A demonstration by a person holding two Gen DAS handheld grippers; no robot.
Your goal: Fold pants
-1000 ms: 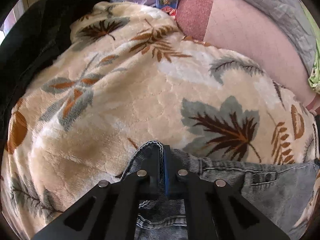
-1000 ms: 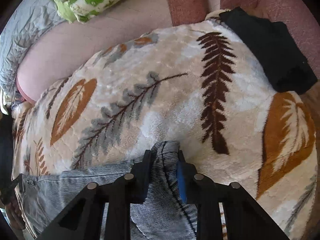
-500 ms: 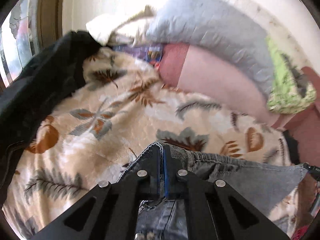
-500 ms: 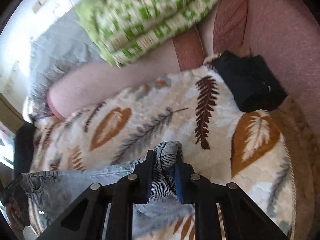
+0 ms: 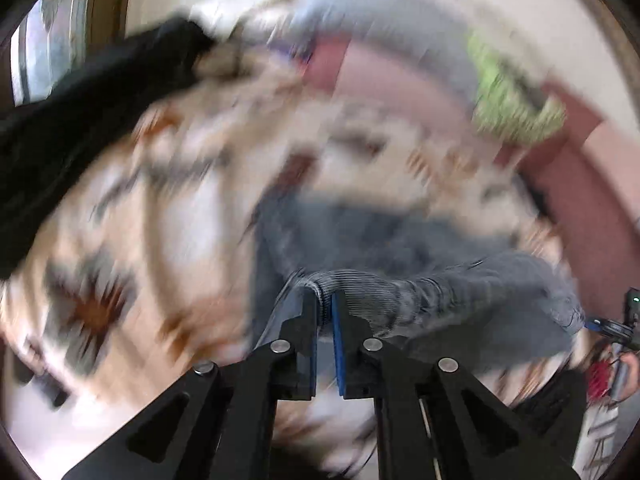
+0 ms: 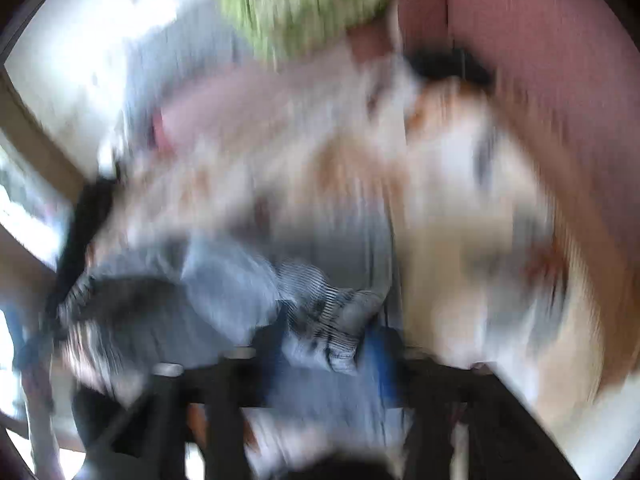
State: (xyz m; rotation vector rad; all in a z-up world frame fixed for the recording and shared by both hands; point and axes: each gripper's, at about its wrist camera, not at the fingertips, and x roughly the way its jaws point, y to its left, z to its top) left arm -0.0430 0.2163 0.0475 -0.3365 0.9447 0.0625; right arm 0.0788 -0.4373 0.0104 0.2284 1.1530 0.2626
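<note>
Blurred grey denim pants lifted above a leaf-patterned blanket, waistband pinched in the nearly closed left gripper and bunched in the clamped right gripper, pink sofa back bordering beyond.

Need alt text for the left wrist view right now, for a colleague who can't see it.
The left gripper pinches a bunched edge of grey jeans, lifted above a cream leaf-print blanket. The picture is motion-blurred; a black garment lies at the blanket's upper left.
</note>
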